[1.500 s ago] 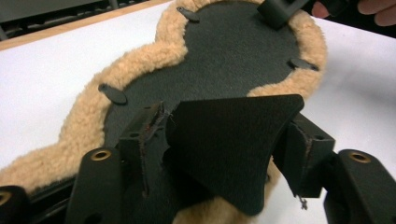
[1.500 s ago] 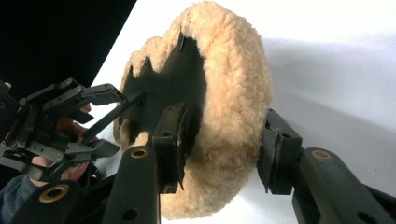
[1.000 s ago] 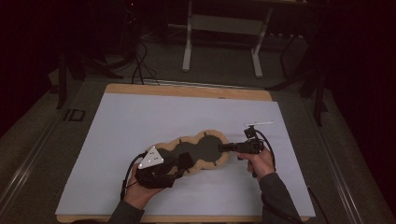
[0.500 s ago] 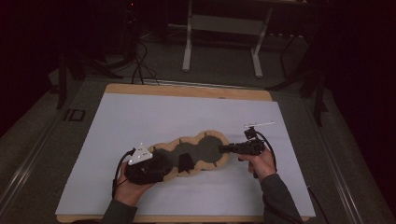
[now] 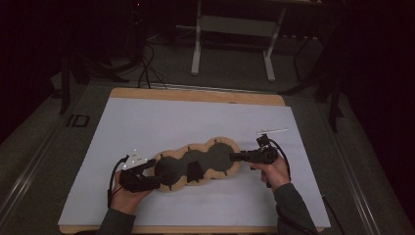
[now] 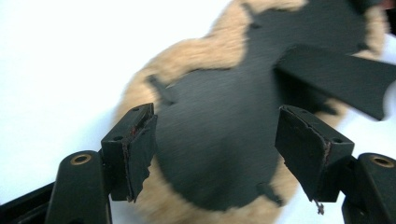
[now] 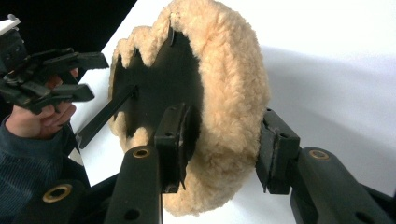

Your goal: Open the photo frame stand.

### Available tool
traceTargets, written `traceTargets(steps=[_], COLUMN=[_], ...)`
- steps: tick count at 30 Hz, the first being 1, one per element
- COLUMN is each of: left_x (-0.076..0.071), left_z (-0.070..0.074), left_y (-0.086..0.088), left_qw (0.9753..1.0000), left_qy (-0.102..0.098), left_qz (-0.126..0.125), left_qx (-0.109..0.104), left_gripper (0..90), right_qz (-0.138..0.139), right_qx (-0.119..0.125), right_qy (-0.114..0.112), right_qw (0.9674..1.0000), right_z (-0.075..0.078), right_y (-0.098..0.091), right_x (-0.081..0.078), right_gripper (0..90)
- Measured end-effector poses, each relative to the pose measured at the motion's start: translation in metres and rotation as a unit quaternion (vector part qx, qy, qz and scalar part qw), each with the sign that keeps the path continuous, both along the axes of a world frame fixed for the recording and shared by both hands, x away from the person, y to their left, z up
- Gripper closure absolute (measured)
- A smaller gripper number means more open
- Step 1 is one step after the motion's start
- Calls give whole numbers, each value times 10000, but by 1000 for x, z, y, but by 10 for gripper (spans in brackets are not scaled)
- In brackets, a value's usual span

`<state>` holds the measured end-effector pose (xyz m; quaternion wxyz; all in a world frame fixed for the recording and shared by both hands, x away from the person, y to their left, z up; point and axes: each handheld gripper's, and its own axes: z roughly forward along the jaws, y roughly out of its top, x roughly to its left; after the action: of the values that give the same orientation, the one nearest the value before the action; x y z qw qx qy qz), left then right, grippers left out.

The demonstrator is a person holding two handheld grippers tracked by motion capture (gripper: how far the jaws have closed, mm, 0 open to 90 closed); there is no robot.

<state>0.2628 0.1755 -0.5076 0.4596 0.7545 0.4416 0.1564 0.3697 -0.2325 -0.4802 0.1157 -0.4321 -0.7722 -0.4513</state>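
Now we are looking at a long fleece pad (image 5: 198, 164), tan and woolly round its scalloped edge with a black backing facing up, lying on the white sheet (image 5: 195, 122) toward the near side of the table. Its long axis is running left to right, rising a little toward the far right end. A black strap (image 5: 192, 172) is crossing the backing near the middle.

We are holding the right gripper (image 5: 235, 156) at the pad's right end, its jaws closed on the woolly rim, one pad on the black face and one on the fleece side, as the right gripper view (image 7: 219, 149) is showing. The left gripper (image 5: 149, 174) is sitting at the pad's left end with its jaws standing wide on either side of the rounded end (image 6: 215, 149), not pressing it.

White sheet is lying open far of the pad and to both sides; the near edge of the wooden table (image 5: 195, 93) is close. Left of the table, a floor marking (image 5: 77, 120) is reading "ID".
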Motion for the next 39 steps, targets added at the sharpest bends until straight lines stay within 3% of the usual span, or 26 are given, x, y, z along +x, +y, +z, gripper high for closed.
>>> traceTargets(steps=[4, 9, 15, 21, 25, 30, 34, 39], left_x=[3, 8, 15, 15, 16, 17, 17, 16], left_z=[-5, -10, -18, -20, -22, -25, -26, -24], left_y=[9, 15, 19, 18, 18, 19, 17, 20], left_qw=[9996, 9990, 9978, 9955, 9942, 9906, 9898, 9905], left_qy=[124, 317, 615, 914, 1032, 1279, 1341, 1257], left_qz=[244, 296, 249, 39, -10, -47, -164, -163], left_qx=[-59, -132, -71, -236, -296, -486, -453, -537], left_gripper=[299, 290, 283, 368, 352, 355, 331, 402], right_qz=[1, 22, 56, 97, 102, 116, 134, 161], right_qx=[21, 15, 19, 64, 80, 92, 90, -11], right_qy=[-20, -43, -117, -144, -136, -183, -222, -234], right_qw=[10000, 10000, 9999, 9998, 9998, 9997, 9996, 9996], right_z=[-1, -1, -1, -3, -5, -6, -6, -7], right_y=[0, -1, -1, -3, -4, -5, -5, -6], right_x=[0, -1, -2, -3, -3, -4, -4, -4], right_gripper=[583, 583, 584, 586, 586, 587, 587, 586])
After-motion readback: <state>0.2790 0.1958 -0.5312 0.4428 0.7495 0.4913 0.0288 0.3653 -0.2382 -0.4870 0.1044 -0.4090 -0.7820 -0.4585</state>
